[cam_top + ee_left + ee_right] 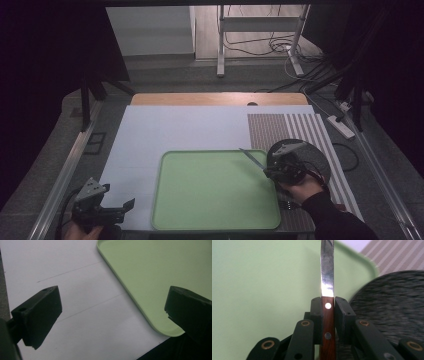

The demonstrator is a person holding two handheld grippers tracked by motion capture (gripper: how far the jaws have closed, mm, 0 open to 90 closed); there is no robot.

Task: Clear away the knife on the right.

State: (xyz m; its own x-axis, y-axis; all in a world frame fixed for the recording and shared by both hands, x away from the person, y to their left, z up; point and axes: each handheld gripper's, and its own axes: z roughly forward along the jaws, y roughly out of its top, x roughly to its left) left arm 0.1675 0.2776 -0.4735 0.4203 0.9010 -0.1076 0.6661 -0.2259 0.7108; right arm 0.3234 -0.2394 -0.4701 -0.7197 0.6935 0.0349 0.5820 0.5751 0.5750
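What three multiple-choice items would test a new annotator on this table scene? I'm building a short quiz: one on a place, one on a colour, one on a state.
1. Where does the knife blade point?
A. Over the tray's right edge
B. Onto the floor
C. At the left gripper

2. What colour is the tray?
A. Red
B. Light green
C. Black

3. How do the left gripper jaws stand?
A. Closed on a spoon
B. Closed on the tray
C. Apart, holding nothing

Answers: 1 A, the high view shows the blade over that edge. 2 B, all views show green. 3 C, paper shows between the jaws.
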